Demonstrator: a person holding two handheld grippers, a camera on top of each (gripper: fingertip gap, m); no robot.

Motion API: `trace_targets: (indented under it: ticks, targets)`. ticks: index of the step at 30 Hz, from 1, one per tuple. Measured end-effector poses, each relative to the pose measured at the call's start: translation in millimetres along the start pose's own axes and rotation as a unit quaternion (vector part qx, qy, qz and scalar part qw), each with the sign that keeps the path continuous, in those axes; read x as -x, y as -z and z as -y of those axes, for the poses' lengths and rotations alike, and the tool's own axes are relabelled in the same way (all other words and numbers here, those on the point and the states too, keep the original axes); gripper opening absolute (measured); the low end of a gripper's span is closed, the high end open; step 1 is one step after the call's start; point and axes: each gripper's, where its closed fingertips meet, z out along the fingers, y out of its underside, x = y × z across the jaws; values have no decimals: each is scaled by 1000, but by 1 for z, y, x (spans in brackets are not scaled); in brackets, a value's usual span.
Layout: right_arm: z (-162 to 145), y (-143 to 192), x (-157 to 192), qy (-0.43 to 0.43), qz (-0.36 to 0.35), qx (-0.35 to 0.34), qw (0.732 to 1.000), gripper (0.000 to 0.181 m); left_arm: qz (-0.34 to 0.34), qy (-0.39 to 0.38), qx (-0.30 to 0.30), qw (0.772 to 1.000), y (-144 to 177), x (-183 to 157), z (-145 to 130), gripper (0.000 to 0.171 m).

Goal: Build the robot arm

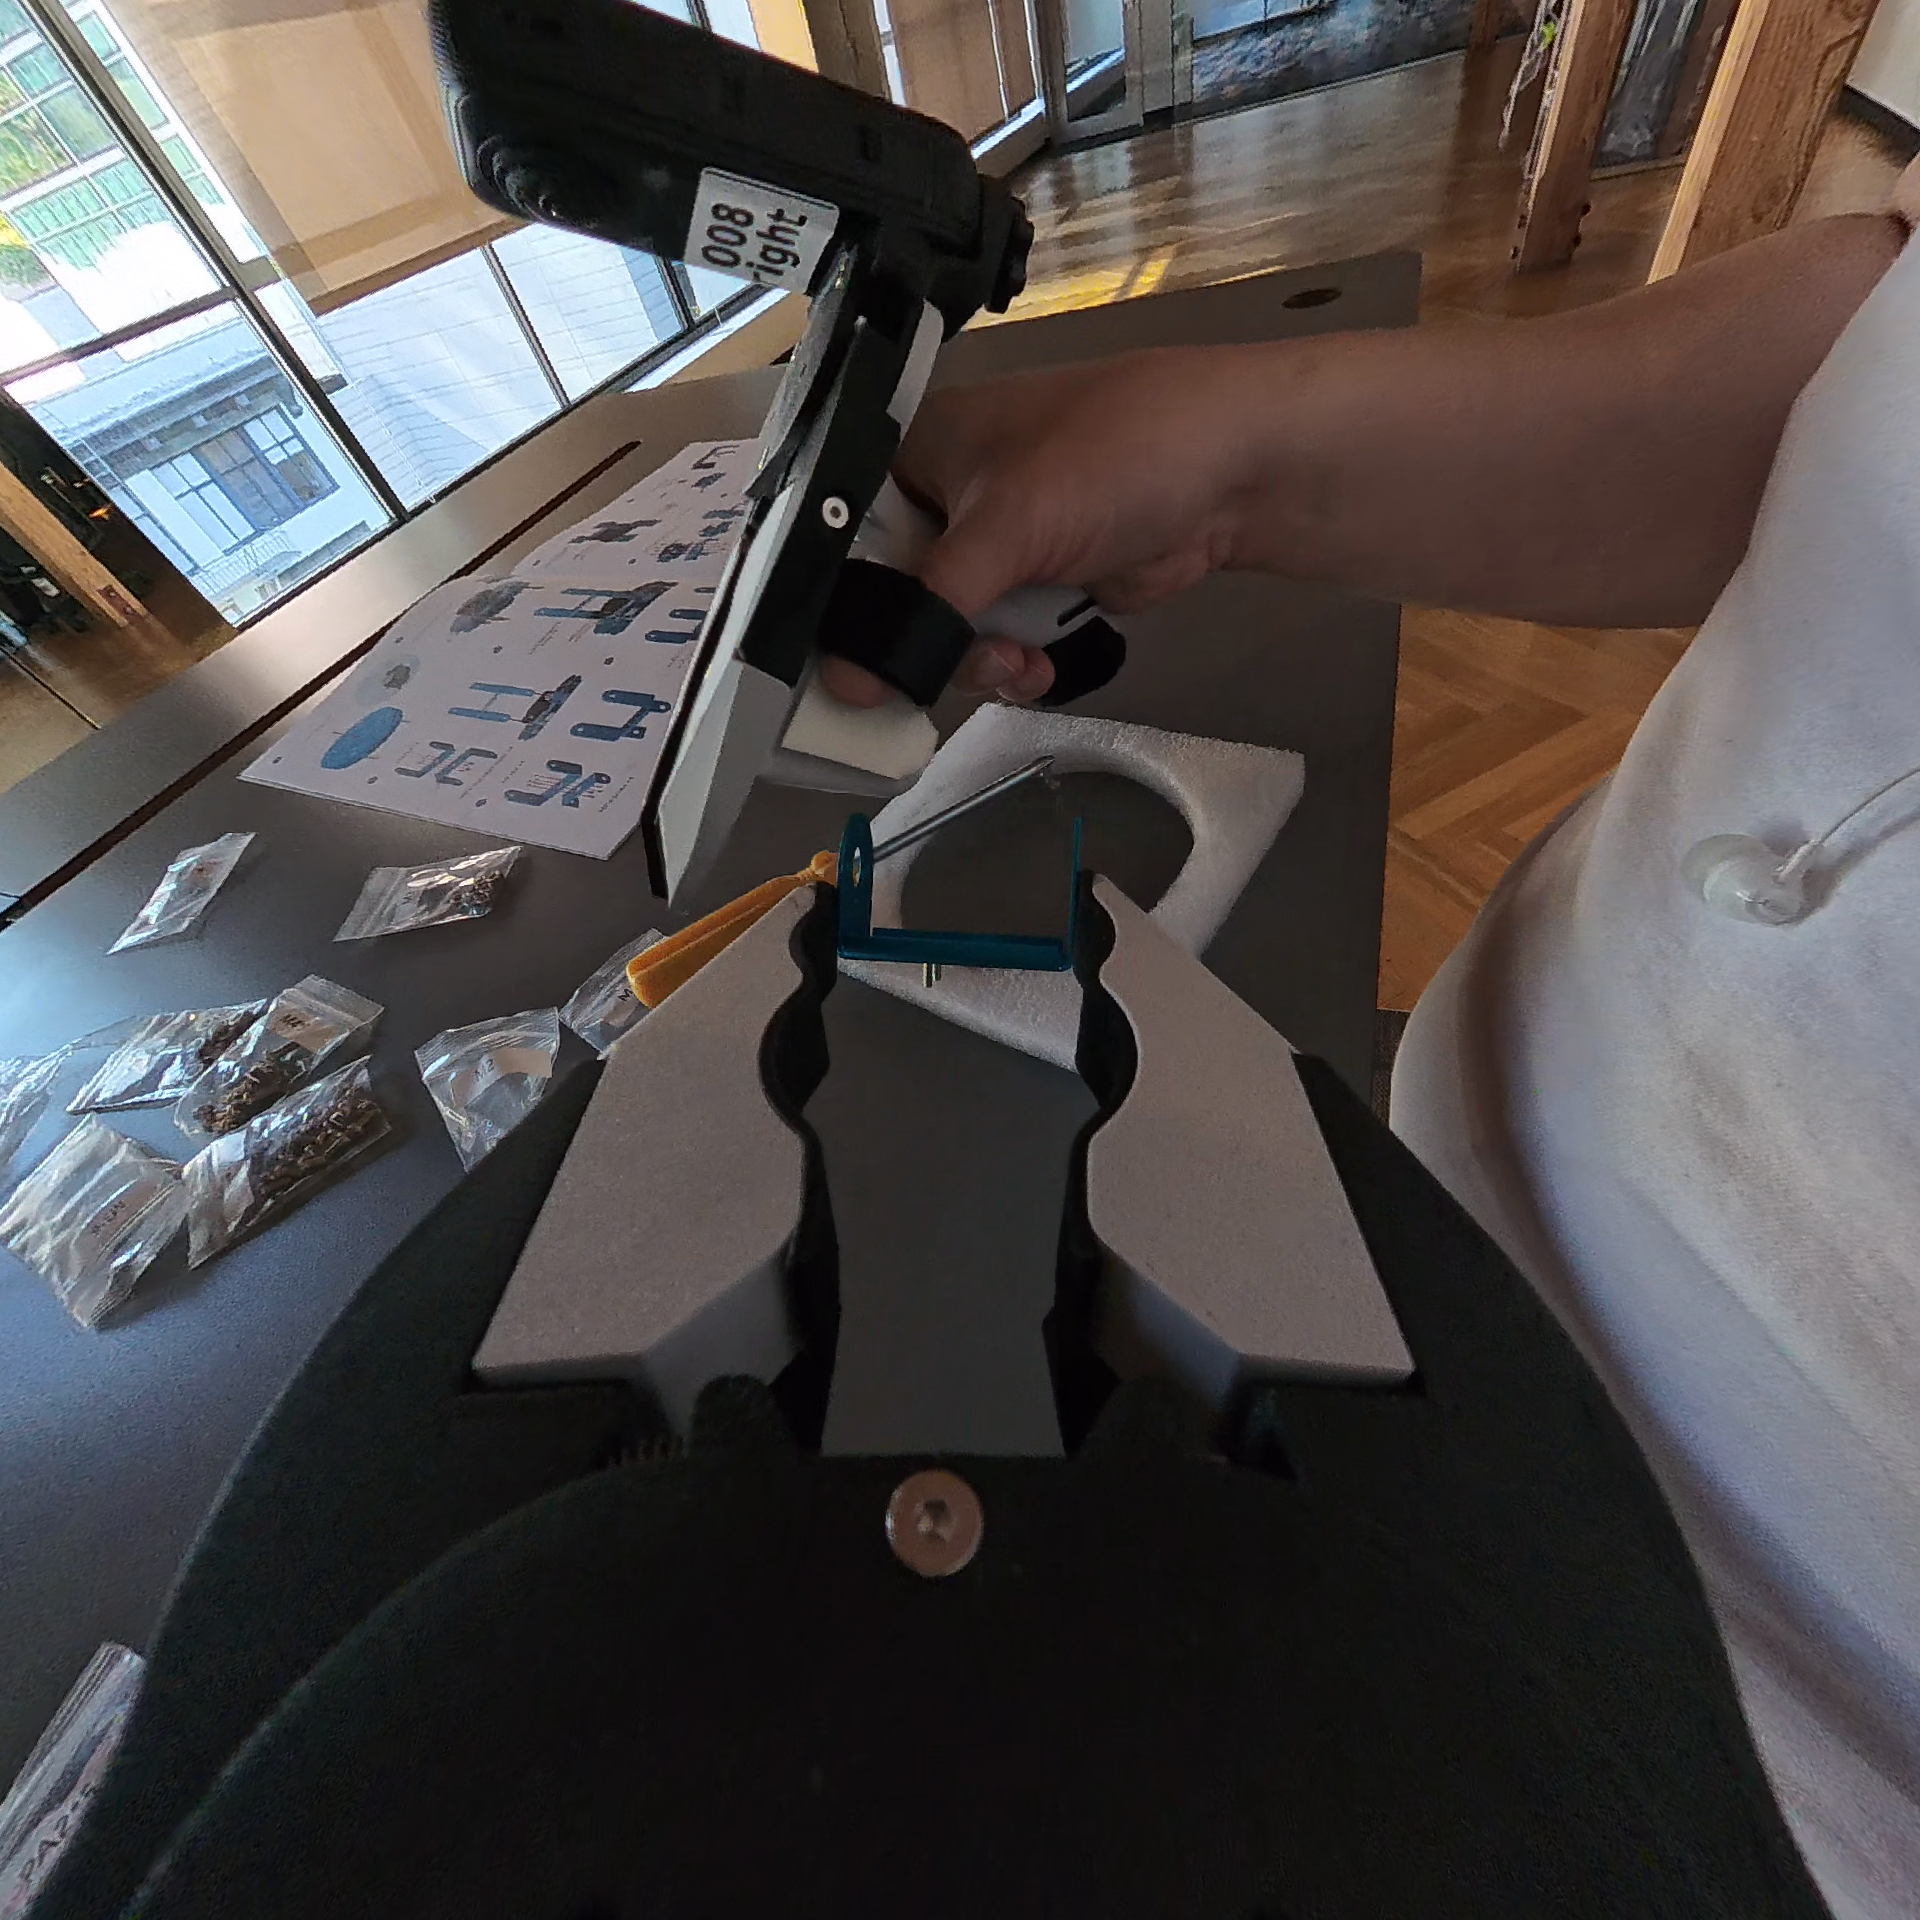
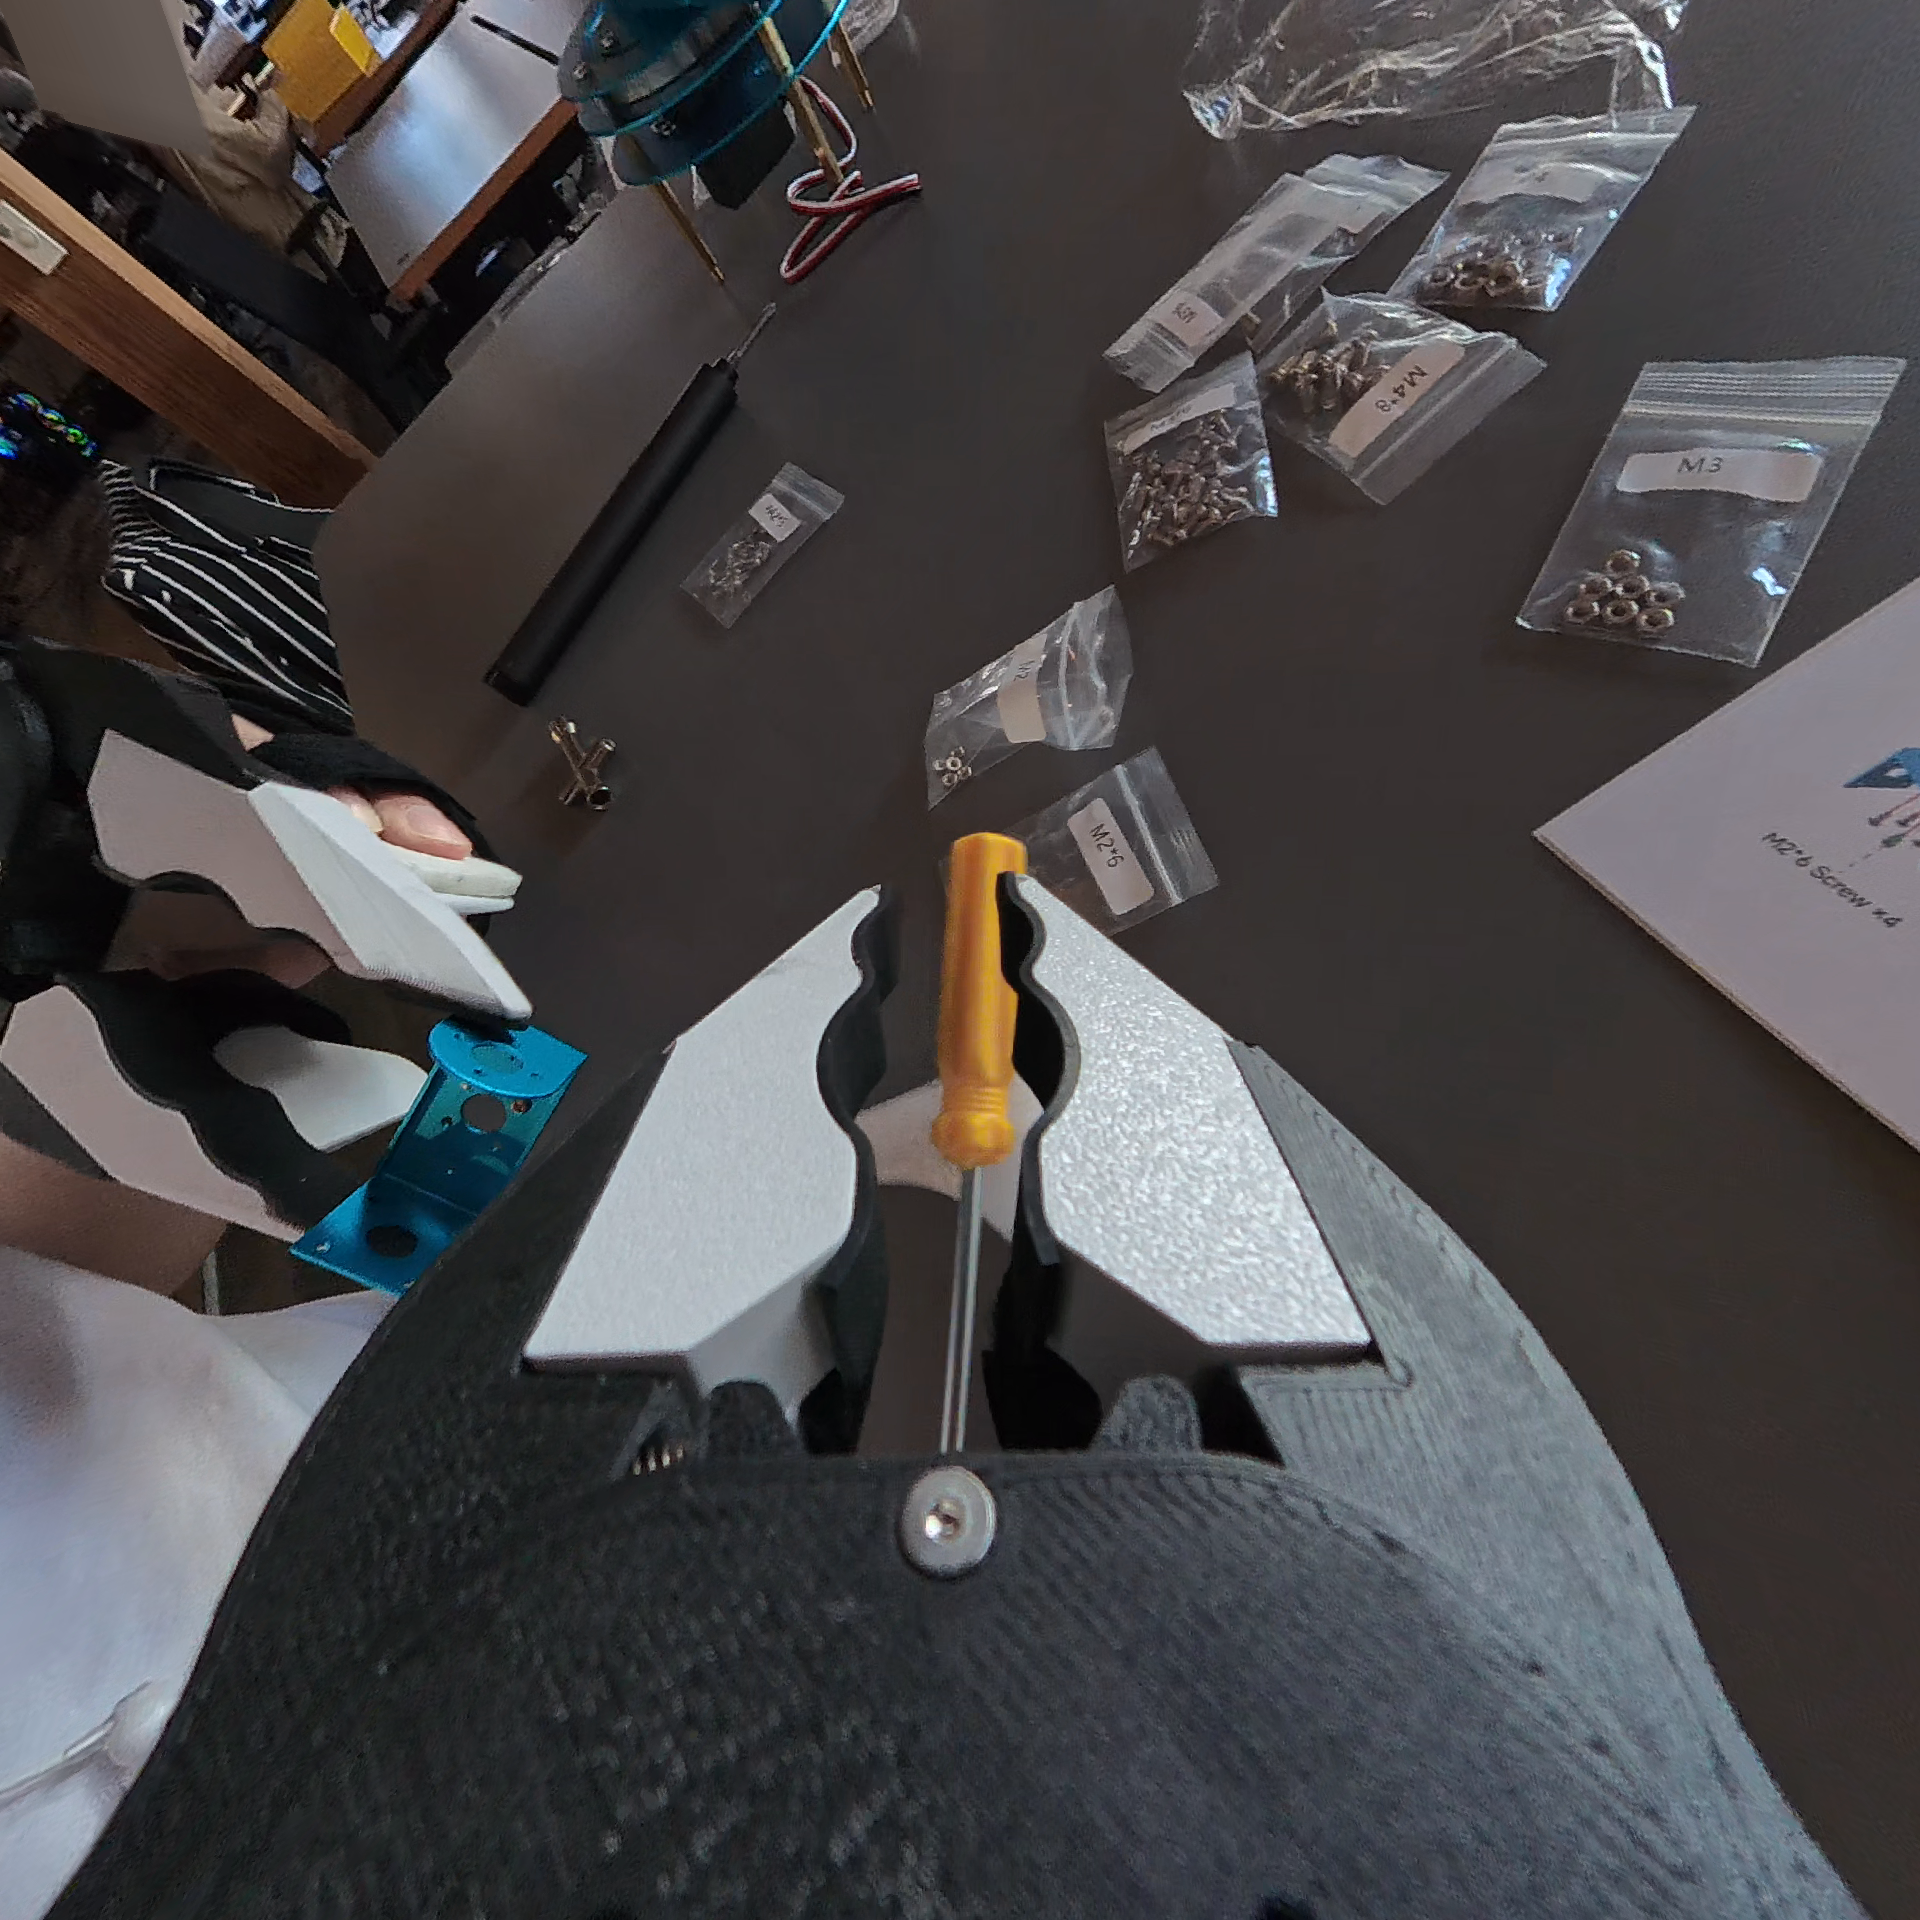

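Note:
My left gripper [image 1: 956, 914] is shut on a blue metal U-shaped bracket [image 1: 951, 948] and holds it across its two side walls, just above a white foam block [image 1: 1226, 790]. My right gripper [image 2: 954, 896] is shut on the orange handle of a small screwdriver [image 2: 975, 997]. In the left wrist view the right gripper [image 1: 675, 862] comes down from the upper left, and the screwdriver's shaft [image 1: 961, 805] passes by the hole in the bracket's left wall. In the right wrist view the left gripper [image 2: 416, 1101] holds the bracket [image 2: 457, 1132] at the lower left.
Several small clear bags of screws and nuts [image 2: 1704, 520] lie on the dark table [image 2: 1351, 935]. A printed instruction sheet [image 1: 499, 707] lies beyond them. A black rod-shaped tool [image 2: 613, 530], a small cross wrench [image 2: 584, 769] and a blue acrylic assembly with brass legs [image 2: 696, 73] sit farther off. From the left gripper's tips to the small cross wrench [image 2: 584, 769] is close to 15 cm.

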Motion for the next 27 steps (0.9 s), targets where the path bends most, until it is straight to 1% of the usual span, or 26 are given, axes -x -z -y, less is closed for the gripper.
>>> trace_targets:
  ticks: [4, 8, 14, 18, 21, 23, 27]
  targets:
    - [-2, 5, 4, 14, 2, -8, 1000, 20, 3, 0, -3, 1000, 1, 0, 0, 45]
    - [1, 17, 2, 5, 6, -36, 999, 19, 3, 4, -6, 1000, 2, 1, 0, 45]
    - [13, 48, 2, 7, 16, -78, 997, 19, 5, 1, -4, 1000, 2, 2, 0, 45]
    - [-6, 67, -4, 50, -2, -35, 998, 19, 13, 1, -7, 1000, 5, 5, 2, 44]
    - [-25, 82, -16, 90, -49, -20, 994, 20, 21, 3, -9, 1000, 9, 8, 2, 45]
    - [-37, 91, -20, 94, -62, -22, 993, 19, 28, 5, -12, 1000, 11, 11, 2, 45]
    - [-53, 106, -18, 63, -39, -51, 996, 19, 35, 13, -17, 999, 15, 15, 0, 45]
